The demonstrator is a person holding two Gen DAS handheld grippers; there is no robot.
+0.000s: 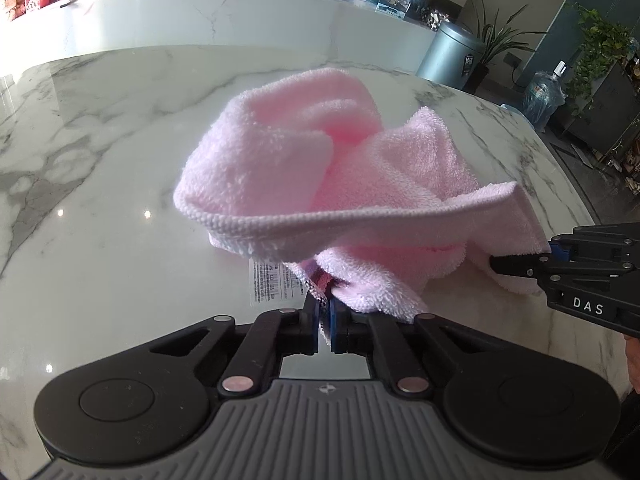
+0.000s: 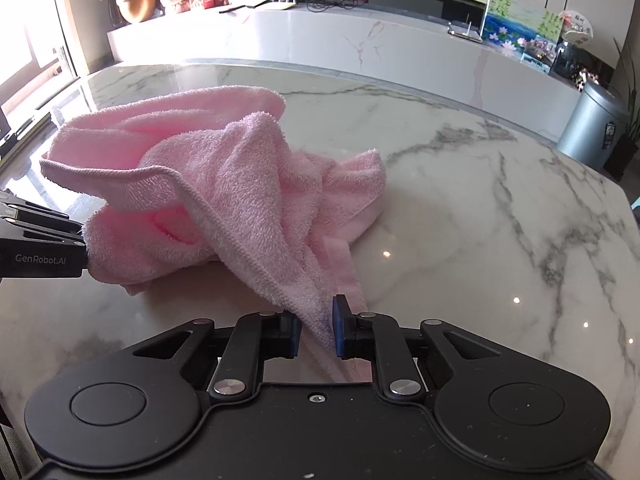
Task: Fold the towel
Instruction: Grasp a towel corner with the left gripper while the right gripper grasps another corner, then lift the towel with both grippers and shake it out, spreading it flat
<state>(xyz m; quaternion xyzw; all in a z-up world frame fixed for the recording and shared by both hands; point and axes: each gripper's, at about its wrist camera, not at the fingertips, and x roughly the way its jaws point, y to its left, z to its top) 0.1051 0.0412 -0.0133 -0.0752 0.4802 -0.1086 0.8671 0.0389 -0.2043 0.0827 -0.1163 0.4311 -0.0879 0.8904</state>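
A pink terry towel (image 1: 304,168) lies bunched and twisted on the white marble table (image 1: 100,168). My left gripper (image 1: 325,322) is shut on a near edge of the towel, beside its white care label (image 1: 272,280). My right gripper (image 2: 317,330) holds another corner of the towel (image 2: 240,184) between its blue pads (image 2: 340,320), jaws nearly closed on the cloth. The right gripper also shows in the left wrist view (image 1: 516,266) at the towel's right end. The left gripper shows in the right wrist view (image 2: 52,248) at the towel's left end.
A curved white marble counter (image 2: 360,40) with pictures, boxes and cables runs behind the table. A grey metal bin (image 1: 452,56), potted plants (image 1: 600,52) and a water bottle (image 1: 546,98) stand past the table's right edge. The table edge (image 2: 624,196) curves near right.
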